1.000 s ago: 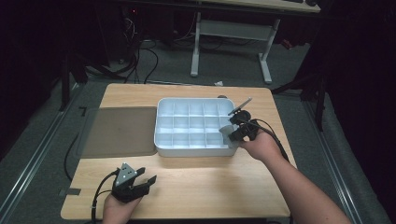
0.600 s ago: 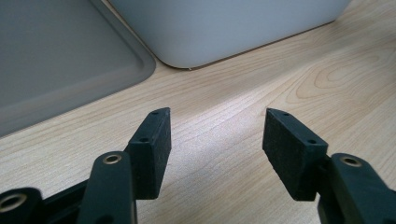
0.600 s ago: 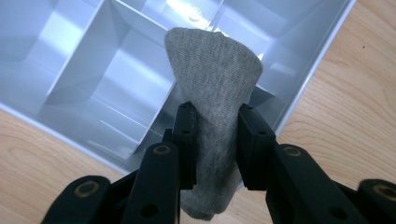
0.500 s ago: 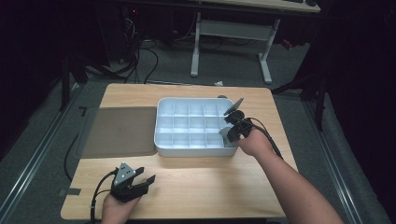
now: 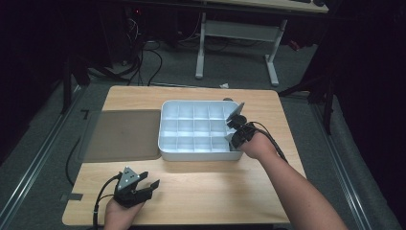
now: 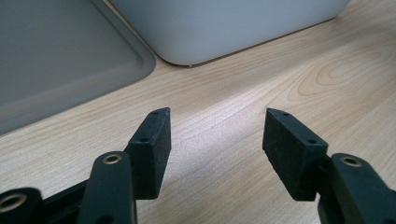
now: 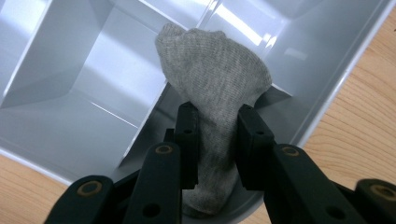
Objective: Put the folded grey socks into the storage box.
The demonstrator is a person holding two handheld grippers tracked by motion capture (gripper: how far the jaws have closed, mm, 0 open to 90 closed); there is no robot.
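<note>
A grey knitted sock (image 7: 215,79) is pinched at its middle by my right gripper (image 7: 217,114), whose jaws are shut on it. The sock's free end bulges up above the pads, and its other end hangs down into a corner cell of the white compartment tray (image 7: 70,84). In the high view the right gripper (image 5: 234,135) dips into the near right corner of that tray (image 5: 201,102). My left gripper (image 5: 146,184) rests low at the table's front left, open, with only bare wood between its jaws (image 6: 217,126).
A flat grey lid (image 5: 122,134) lies on the table just left of the tray; its rounded corner (image 6: 60,56) and the tray's wall (image 6: 224,23) lie ahead of the left gripper. The wooden tabletop (image 5: 210,187) stretches along the front. Desk legs and cables stand beyond the table.
The right hand has sunk and shifted slightly left, bringing the sock down into the tray's near right corner. The left hand has stayed still.
</note>
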